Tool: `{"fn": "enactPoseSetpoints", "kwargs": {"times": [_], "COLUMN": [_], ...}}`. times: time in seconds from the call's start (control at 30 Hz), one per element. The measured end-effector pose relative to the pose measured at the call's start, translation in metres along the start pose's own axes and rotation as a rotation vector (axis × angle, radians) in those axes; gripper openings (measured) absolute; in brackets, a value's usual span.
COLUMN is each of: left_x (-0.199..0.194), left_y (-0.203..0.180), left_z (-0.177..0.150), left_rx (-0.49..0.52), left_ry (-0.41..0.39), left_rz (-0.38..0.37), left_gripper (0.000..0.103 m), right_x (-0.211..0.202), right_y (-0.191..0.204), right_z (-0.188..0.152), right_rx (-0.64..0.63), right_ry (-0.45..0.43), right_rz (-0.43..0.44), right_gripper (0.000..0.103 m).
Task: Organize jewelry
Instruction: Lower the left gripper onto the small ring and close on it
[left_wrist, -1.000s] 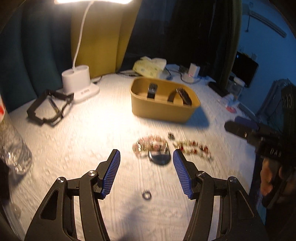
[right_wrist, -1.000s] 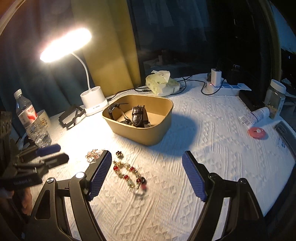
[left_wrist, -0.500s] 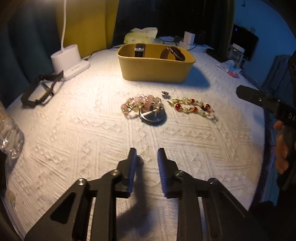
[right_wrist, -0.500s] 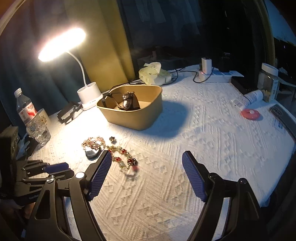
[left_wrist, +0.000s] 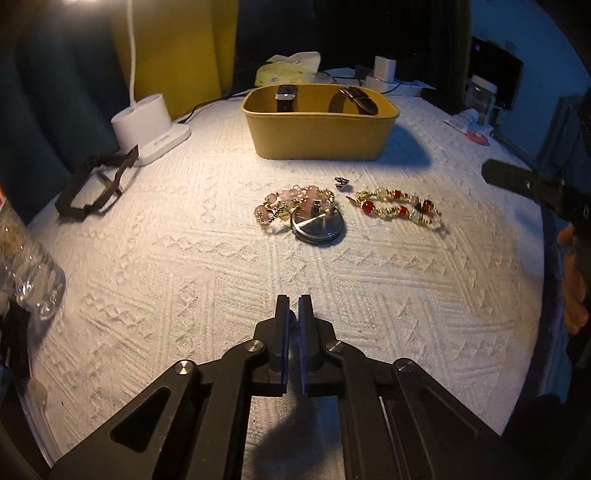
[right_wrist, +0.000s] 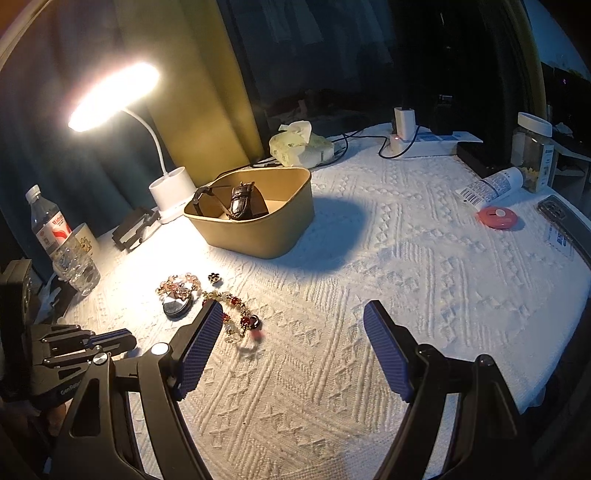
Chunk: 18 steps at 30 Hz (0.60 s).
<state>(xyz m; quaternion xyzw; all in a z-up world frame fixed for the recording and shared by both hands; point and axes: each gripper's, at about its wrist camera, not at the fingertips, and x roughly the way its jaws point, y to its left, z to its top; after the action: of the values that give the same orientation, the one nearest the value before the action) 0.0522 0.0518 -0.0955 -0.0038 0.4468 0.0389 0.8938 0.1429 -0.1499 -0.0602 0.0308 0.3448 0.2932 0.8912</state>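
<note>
My left gripper (left_wrist: 293, 306) is shut on a small metal ring, low over the white cloth; only a sliver of the ring shows between the pads. Ahead lie a pink bead bracelet (left_wrist: 291, 201), a round dark watch face (left_wrist: 317, 225), a small earring (left_wrist: 341, 182) and a red-and-gold bead bracelet (left_wrist: 399, 206). Behind them stands the tan box (left_wrist: 319, 138) with watches inside. My right gripper (right_wrist: 291, 343) is open and empty, above the cloth right of the red bracelet (right_wrist: 236, 314). The box (right_wrist: 266, 229) is beyond it.
A white lamp base (left_wrist: 151, 125) and a black frame (left_wrist: 96, 181) stand at the left, a water bottle (left_wrist: 26, 266) at the left edge. Tissues (right_wrist: 299, 146), a power strip (right_wrist: 424, 142), a jar (right_wrist: 533, 151), a tube (right_wrist: 491, 186) and a pink disc (right_wrist: 496, 218) line the far and right side.
My left gripper dropped to the cloth and closed on the small ring that lay in front of it. The right gripper stayed open and shifted only slightly.
</note>
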Motion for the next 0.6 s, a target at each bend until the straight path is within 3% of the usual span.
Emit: {"fn": "enactPoseSetpoints", "kwargs": {"times": [0.3, 0.4, 0.47, 0.6], "left_x": [-0.0009, -0.0023, -0.0034, -0.0003], "left_y": [0.0006, 0.0016, 0.0025, 0.0077], "left_z": [-0.0014, -0.0023, -0.0022, -0.0039], "left_rx": [-0.015, -0.026, -0.034, -0.063], "left_ry": [-0.012, -0.019, -0.021, -0.004], "left_rz": [-0.012, -0.027, -0.021, -0.035], "left_gripper": [0.010, 0.022, 0.041, 0.045], "right_x": [-0.0036, -0.0047, -0.0054, -0.0070], "right_y": [0.0021, 0.0015, 0.0022, 0.0043], "right_z": [0.0017, 0.0019, 0.0020, 0.0022], "right_rx": [-0.007, -0.003, -0.006, -0.012], "right_ry": [-0.008, -0.009, -0.009, -0.012], "right_rz": [-0.003, -0.004, -0.002, 0.005], "right_gripper": [0.079, 0.079, 0.079, 0.079]}}
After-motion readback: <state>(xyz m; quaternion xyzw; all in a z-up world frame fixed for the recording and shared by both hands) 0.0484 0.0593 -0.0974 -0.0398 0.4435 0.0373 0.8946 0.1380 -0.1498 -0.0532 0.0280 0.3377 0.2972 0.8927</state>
